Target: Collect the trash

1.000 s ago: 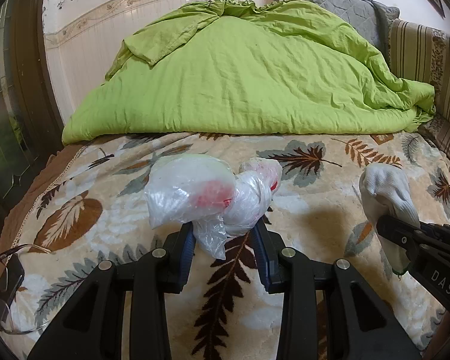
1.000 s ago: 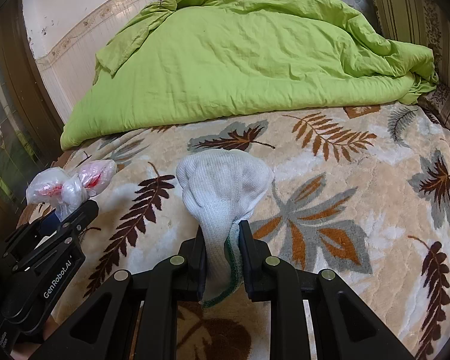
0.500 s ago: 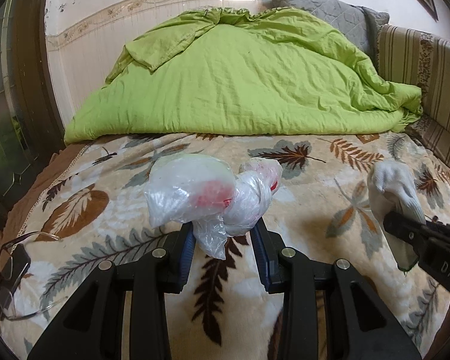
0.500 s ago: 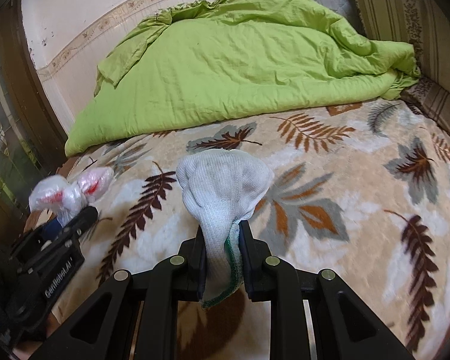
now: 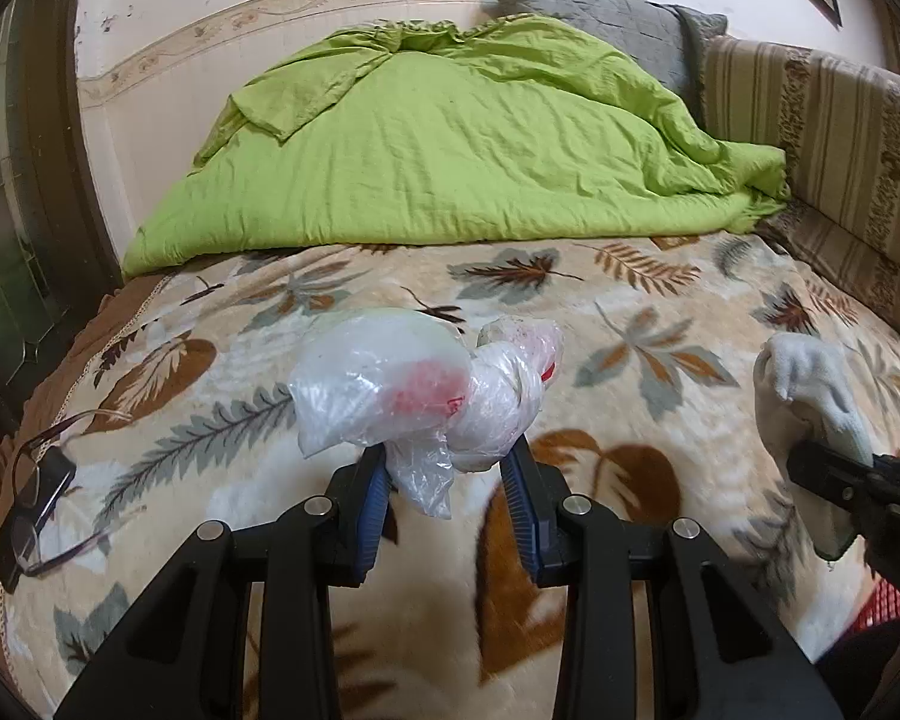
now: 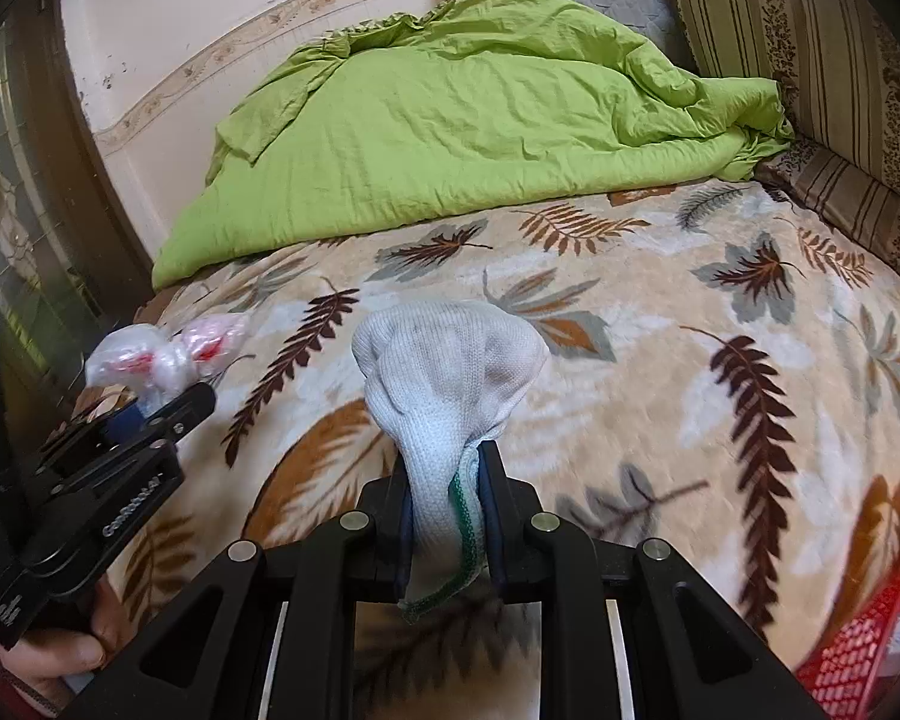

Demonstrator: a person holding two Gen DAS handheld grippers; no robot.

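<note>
Jaws of both tools are clamped on trash held above a bed. Left gripper [image 5: 444, 474]: its blue-padded fingers [image 5: 371, 498] pinch the knotted neck of a clear plastic bag [image 5: 414, 387] with red print, whose crumpled bulk bulges up and toward 11 o'clock of the fingertips, clear of the bedding. Right gripper [image 6: 447, 480]: its narrow-set jaws grip the cuff end of a white knitted glove [image 6: 450, 360] with a green-edged hem, the glove's body fanning out above the fingertips and the hem hanging down between them. In the left wrist view the glove appears again at 3 o'clock, held by the other tool at the frame edge; in the right wrist view the bag and its tool sit at 9 o'clock, with a hand [image 6: 60, 654] wrapped around the handle at 8 o'clock. Beneath both tools lies a cream blanket [image 5: 630, 312] printed with brown and grey leaves. A rumpled lime-green duvet [image 5: 450, 144] is heaped at 12 o'clock against the wall, with a grey quilted pillow [image 5: 600, 6] behind it. A striped upholstered backrest [image 5: 828, 138] runs along 2 o'clock. A pair of dark-framed glasses [image 5: 30, 504] rests on the blanket at 9 o'clock in the left wrist view. A red mesh basket [image 6: 870, 648] shows at 4 o'clock in the right wrist view.
</note>
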